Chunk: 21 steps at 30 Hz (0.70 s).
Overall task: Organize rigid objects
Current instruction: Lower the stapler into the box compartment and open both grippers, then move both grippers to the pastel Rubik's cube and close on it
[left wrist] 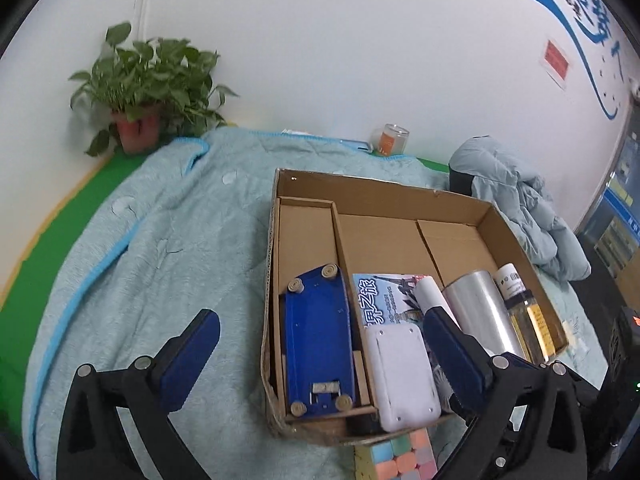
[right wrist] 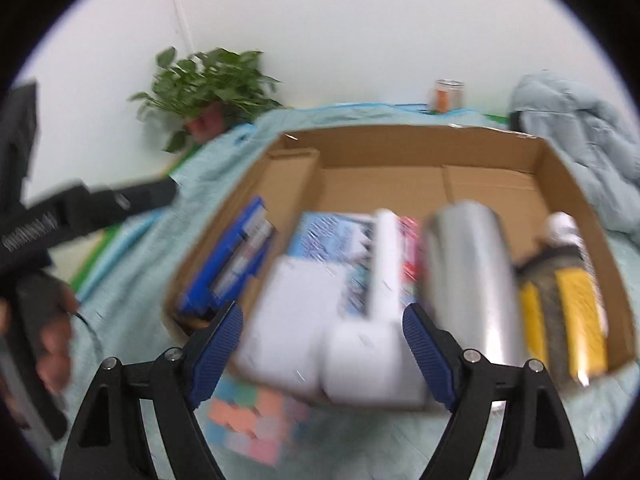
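Cardboard box [left wrist: 384, 196] sits on a pale teal quilt [left wrist: 160, 248] that covers a green surface [left wrist: 108, 184]. A divider splits off a narrow left compartment.

Contents, left wrist view:
- Blue flat device [left wrist: 318, 340], underside up, with four round feet, lies in the narrow left compartment.
- White rectangular device [left wrist: 402, 376] sits at the near edge of the wide compartment, just right of the divider.
- Printed booklet [left wrist: 384, 300] lies under it, with large Chinese characters on a blue cover; I read "之旅", the rest is partly hidden.
- White roll [left wrist: 430, 290] lies on the booklet.
- Silver cylinder [left wrist: 480, 308] lies to the right of the roll.
- Clear bottle [left wrist: 524, 312] with a white cap and yellow label lies along the right wall; label text too small to read.

Outside the box: pastel puzzle cube [left wrist: 400, 460] rests on the quilt, touching the near wall.

Left gripper [left wrist: 320, 332]: fingers wide apart, holding nothing; right finger [left wrist: 452, 344] overlaps the box interior, left finger over the quilt.
Right gripper [right wrist: 322, 320]: fingers spread, empty, near the box's front edge; this view is badly motion-blurred. It shows the white devices between the fingers, contact not discernible.

Background: potted plant [left wrist: 148, 88], glass jar [left wrist: 394, 140] with orange label, light blue jacket [left wrist: 520, 208], blue wall lettering [left wrist: 592, 4], cropped and unreadable.
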Each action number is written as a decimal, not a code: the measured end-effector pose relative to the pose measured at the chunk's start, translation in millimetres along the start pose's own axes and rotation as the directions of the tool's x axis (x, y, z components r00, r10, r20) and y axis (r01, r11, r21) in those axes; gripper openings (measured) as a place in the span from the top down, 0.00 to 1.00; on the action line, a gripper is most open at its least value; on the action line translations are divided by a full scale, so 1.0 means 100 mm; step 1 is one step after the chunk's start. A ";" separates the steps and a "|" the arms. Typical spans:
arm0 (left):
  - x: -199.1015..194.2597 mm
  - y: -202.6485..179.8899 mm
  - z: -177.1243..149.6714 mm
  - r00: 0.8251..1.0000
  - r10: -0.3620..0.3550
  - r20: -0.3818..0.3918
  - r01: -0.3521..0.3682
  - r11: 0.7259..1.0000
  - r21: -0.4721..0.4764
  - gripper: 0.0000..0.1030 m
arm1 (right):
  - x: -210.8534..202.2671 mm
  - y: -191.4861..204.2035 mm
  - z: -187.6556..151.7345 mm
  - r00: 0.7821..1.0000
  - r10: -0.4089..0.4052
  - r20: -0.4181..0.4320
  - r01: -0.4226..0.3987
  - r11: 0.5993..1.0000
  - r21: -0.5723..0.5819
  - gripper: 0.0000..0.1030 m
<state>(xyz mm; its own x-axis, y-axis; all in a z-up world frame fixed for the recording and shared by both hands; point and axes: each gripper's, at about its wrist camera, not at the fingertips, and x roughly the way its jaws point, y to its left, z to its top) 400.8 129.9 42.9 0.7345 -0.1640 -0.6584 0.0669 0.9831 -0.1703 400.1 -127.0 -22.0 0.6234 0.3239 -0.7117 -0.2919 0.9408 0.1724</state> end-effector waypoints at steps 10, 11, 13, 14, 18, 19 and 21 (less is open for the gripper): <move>-0.65 -0.26 -0.63 0.996 -0.033 0.078 0.036 0.999 -0.034 0.01 | -0.35 0.12 -0.22 0.996 -0.069 0.051 0.070 0.997 -0.026 0.20; -0.68 -0.25 -0.69 0.996 -0.060 0.061 0.063 0.997 -0.047 0.01 | -0.39 0.14 -0.25 0.996 -0.069 0.054 0.071 0.997 -0.036 0.20; -0.66 -0.20 -0.79 0.995 -0.101 0.012 0.102 0.992 -0.072 0.01 | -0.42 0.18 -0.28 0.996 -0.069 0.056 0.073 0.996 -0.060 0.20; -0.65 -0.18 -0.83 0.994 -0.109 -0.014 0.108 0.990 -0.088 0.01 | -0.45 0.19 -0.32 0.996 -0.063 0.057 0.067 0.995 -0.071 0.20; -0.59 -0.17 -1.01 0.980 -0.176 -0.095 0.165 0.979 -0.116 0.01 | -0.53 0.21 -0.44 0.998 -0.005 0.063 0.011 0.996 -0.084 0.20; -0.56 -0.17 -1.02 0.978 -0.184 -0.104 0.171 0.978 -0.121 0.01 | -0.53 0.21 -0.46 0.998 0.007 0.063 -0.001 0.996 -0.092 0.20; -0.50 -0.17 -1.08 0.971 -0.204 -0.121 0.187 0.973 -0.138 0.01 | -0.54 0.24 -0.55 0.996 0.069 0.050 -0.063 0.991 -0.118 0.20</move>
<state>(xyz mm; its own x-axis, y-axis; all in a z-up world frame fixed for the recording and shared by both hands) 290.0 112.8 -0.1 0.6180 -0.3700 -0.6937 0.1099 0.9143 -0.3899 319.5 -127.0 -16.9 0.6372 0.3925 -0.6632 -0.4143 0.9001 0.1347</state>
